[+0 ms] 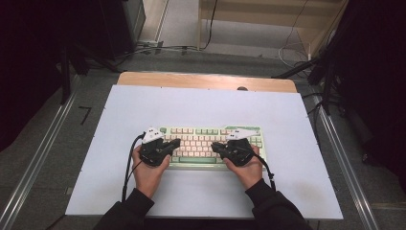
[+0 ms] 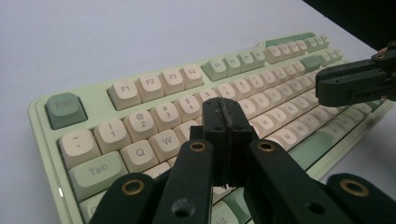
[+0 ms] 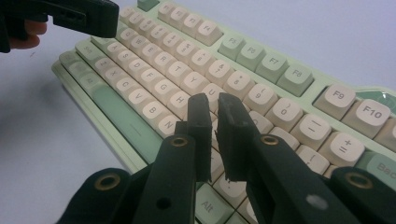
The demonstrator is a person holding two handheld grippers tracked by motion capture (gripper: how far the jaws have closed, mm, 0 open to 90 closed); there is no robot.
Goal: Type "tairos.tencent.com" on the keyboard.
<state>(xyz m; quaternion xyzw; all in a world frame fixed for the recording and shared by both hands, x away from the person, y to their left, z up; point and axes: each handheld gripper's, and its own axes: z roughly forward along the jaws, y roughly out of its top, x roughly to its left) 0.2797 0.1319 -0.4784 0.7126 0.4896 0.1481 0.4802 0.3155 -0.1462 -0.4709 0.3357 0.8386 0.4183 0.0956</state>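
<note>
A mint-green keyboard (image 1: 210, 139) with cream keys lies on the pale table, near the front. My left gripper (image 1: 176, 143) hovers over the keyboard's left end, its black jaws pressed together with nothing between them (image 2: 223, 109), just above the number and Q-W-E keys (image 2: 154, 88). My right gripper (image 1: 215, 146) hangs over the keyboard's right half. Its jaws stand a narrow gap apart (image 3: 212, 105) above the letter keys (image 3: 261, 60), holding nothing. Each gripper's tip appears in the other's view: the right gripper (image 2: 327, 84) and the left gripper (image 3: 109, 18). The tips point toward each other.
The pale table top (image 1: 143, 105) has bare room all round the keyboard. A wooden strip (image 1: 206, 80) runs along its far edge. Metal rails (image 1: 38, 158) flank the table on the floor, and cables (image 1: 163, 48) lie beyond it.
</note>
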